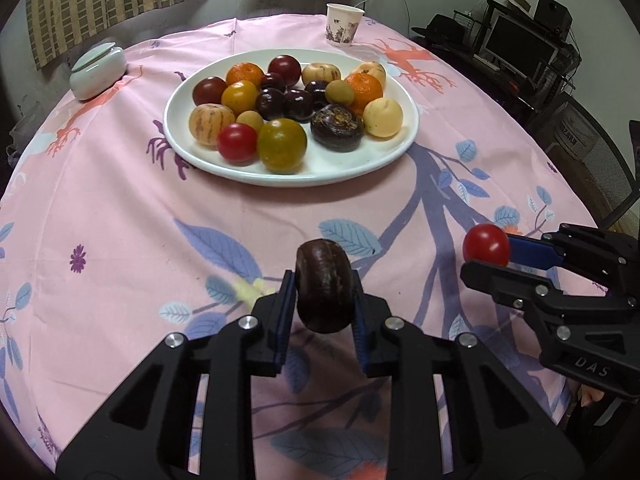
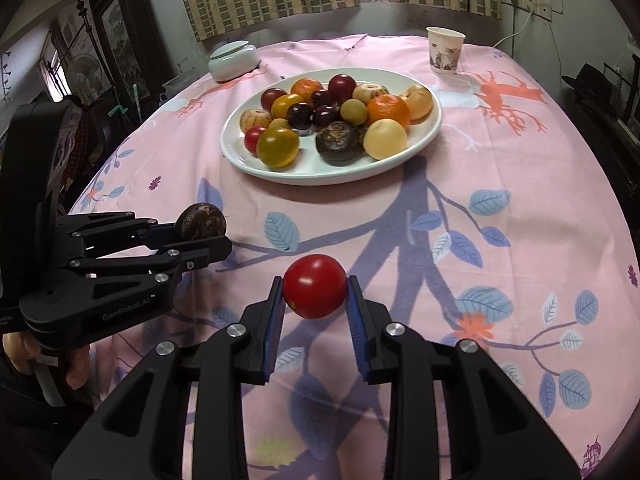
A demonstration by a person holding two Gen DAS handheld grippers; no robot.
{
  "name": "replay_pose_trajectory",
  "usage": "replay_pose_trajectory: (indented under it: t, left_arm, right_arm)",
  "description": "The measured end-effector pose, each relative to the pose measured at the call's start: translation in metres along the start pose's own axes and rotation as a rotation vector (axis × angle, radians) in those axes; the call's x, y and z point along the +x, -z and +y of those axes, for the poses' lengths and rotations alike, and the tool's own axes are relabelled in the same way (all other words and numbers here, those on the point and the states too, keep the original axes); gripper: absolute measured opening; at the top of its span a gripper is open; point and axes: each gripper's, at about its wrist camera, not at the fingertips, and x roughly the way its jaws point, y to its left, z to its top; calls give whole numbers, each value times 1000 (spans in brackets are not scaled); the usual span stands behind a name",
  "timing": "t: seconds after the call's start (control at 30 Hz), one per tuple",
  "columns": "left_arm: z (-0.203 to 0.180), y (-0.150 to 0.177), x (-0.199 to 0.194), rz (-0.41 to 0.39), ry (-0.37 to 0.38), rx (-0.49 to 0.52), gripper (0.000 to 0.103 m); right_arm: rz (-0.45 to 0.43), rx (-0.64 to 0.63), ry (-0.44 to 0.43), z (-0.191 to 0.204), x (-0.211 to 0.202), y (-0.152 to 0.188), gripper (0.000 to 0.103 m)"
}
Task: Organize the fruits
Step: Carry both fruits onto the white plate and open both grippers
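My left gripper [image 1: 325, 292] is clamped on a dark brown fruit [image 1: 325, 285], its blue pads [image 1: 285, 304] pressed to both sides, held above the pink cloth [image 1: 120, 240] on the near side of the table. My right gripper [image 2: 315, 286] is closed on a red tomato [image 2: 315, 286], also held off the cloth, just beside the left one. Between both and the white plate [image 1: 352, 168] of piled fruit lies a broad bare stretch of cloth. The plate sits mid-table; beyond it a paper cup [image 1: 344, 24] stands near the far edge and a pale lidded jar [image 1: 98, 68] near the far left edge, both well apart from the plate. The right gripper's body reads "DAS"; the left one's reads "GenRobot.AI".
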Motion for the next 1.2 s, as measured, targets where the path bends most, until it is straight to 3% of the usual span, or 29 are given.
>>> replay_pose_trajectory:
  t: [0.3,0.47,0.6,0.87,1.07,1.1,1.13,1.17,1.2]
  left_arm:
    - [27,-12,-18,-21,1,-30,26]
    - [33,-66,-28,-75,-36,25,26]
    - [33,-116,-4,-77,-35,29,26]
    - [24,-140,38,-37,-9,28,25]
    - [32,-146,38,-59,0,3,24]
    - [36,-147,33,-72,-1,-10,24]
    - [39,-147,27,-85,-2,-19,24]
    - [42,-148,22,-98,-1,-27,25]
    - [44,-149,16,-110,0,-35,27]
  right_arm:
    - [13,-59,-11,21,1,-26,31]
    - [-2,-78,-24,16,5,-69,31]
    - [-1,-81,10,9,33,-102,31]
    - [-1,-43,12,-8,55,-106,31]
    - [17,-7,-1,-17,66,-110,32]
    - [10,-5,-2,-17,66,-110,37]
    - [-9,-4,3,-17,64,-110,51]
    - [-34,-3,16,-17,61,-110,59]
    - [-71,-3,32,-17,55,-110,63]
